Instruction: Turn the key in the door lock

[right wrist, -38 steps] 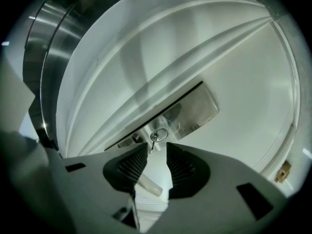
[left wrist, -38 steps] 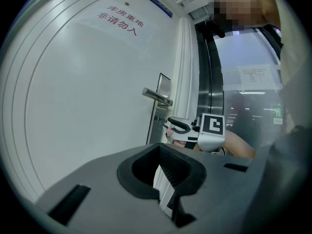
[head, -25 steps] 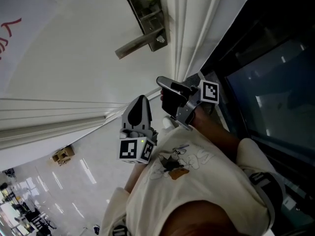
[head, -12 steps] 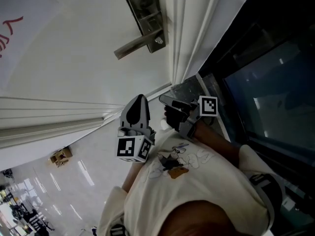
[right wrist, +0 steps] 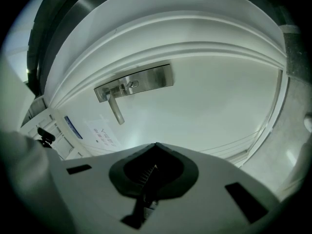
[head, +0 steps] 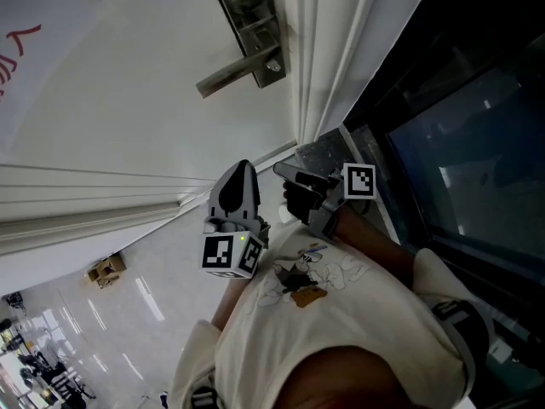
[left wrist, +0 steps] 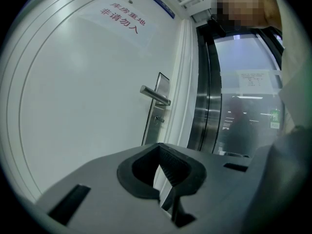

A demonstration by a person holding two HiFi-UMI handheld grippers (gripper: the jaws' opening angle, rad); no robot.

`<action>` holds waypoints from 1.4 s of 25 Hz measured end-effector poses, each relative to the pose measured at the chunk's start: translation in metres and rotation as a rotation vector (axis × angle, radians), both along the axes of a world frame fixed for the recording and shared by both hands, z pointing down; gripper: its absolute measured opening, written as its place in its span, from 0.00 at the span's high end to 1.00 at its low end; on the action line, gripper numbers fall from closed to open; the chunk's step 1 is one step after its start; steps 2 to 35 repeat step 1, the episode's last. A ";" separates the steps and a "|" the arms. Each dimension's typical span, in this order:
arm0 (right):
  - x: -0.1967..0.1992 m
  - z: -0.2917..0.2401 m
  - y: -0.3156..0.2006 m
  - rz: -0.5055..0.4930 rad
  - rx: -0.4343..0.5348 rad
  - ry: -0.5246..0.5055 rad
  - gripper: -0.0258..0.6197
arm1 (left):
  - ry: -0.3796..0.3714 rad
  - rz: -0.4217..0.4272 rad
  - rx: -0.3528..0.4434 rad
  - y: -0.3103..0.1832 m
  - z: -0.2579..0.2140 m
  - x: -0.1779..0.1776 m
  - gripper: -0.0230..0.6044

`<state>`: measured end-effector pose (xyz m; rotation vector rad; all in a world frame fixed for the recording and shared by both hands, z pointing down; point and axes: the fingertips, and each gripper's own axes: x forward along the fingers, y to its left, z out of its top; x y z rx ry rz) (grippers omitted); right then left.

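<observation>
The white door carries a steel lock plate [head: 247, 20] with a lever handle [head: 228, 75]. A small key cylinder [head: 273, 66] sits on the plate beside the lever; whether a key is in it I cannot tell. The plate [right wrist: 146, 78] and cylinder [right wrist: 132, 85] show in the right gripper view, and the lever [left wrist: 155, 95] and cylinder [left wrist: 157, 119] in the left gripper view. Both grippers hang well below the lock, close to the person's chest, touching nothing. My left gripper [head: 241, 169] points up at the door, shut and empty. My right gripper [head: 289, 172] is shut with nothing between its pads.
A white door frame [head: 319, 58] runs down the right of the door. Beyond it stands a dark glass panel [head: 460, 152] in a metal frame. A red-lettered paper notice [left wrist: 124, 21] is stuck high on the door. The glossy floor [head: 111, 313] lies at lower left.
My right gripper has dropped back from the door towards the person's chest, and its jaws have come together. The left gripper has stayed put.
</observation>
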<state>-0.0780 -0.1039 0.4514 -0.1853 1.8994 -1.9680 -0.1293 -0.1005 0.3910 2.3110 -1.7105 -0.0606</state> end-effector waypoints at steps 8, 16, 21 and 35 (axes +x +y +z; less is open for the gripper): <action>-0.001 0.000 0.000 -0.001 0.001 0.001 0.95 | 0.000 0.000 0.000 0.000 0.000 0.000 0.95; -0.001 0.000 0.000 -0.001 0.001 0.001 0.95 | 0.000 0.000 0.000 0.000 0.000 0.000 0.95; -0.001 0.000 0.000 -0.001 0.001 0.001 0.95 | 0.000 0.000 0.000 0.000 0.000 0.000 0.95; -0.001 0.000 0.000 -0.001 0.001 0.001 0.95 | 0.000 0.000 0.000 0.000 0.000 0.000 0.95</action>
